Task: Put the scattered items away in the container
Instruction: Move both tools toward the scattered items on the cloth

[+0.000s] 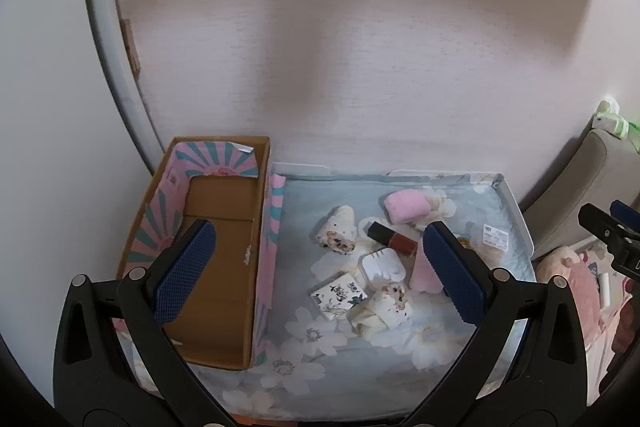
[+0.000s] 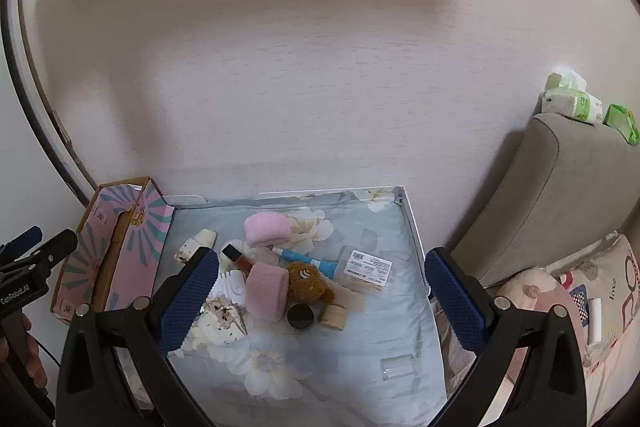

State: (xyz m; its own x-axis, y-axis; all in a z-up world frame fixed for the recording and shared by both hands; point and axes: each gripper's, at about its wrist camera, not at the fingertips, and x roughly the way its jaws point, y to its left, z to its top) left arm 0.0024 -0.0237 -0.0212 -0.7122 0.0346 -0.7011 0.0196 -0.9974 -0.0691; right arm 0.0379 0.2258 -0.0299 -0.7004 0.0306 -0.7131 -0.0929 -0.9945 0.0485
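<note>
An open cardboard box (image 1: 216, 247) with pink and teal lining stands at the left of a floral cloth (image 1: 360, 355); its inside looks bare. Scattered to its right are two pink rolls (image 2: 266, 227) (image 2: 267, 289), a brown plush toy (image 2: 310, 281), a lipstick (image 1: 392, 237), a blue tube (image 2: 308, 261), a toothpick box (image 2: 366, 269), two small round jars (image 2: 300, 315) (image 2: 334, 315), a white case (image 1: 382, 265), a tissue pack (image 1: 338, 295) and two speckled sock rolls (image 1: 338, 229) (image 1: 384, 311). My left gripper (image 1: 320, 271) hovers open above the box's right wall and the items. My right gripper (image 2: 322, 301) hangs open over the pile, holding nothing.
A wall rises directly behind the table. A grey padded chair back (image 2: 560, 195) with green tissue packs (image 2: 576, 103) on top stands to the right, and printed cushions (image 2: 600, 287) lie below it. A small clear container (image 2: 398, 367) rests near the cloth's front right.
</note>
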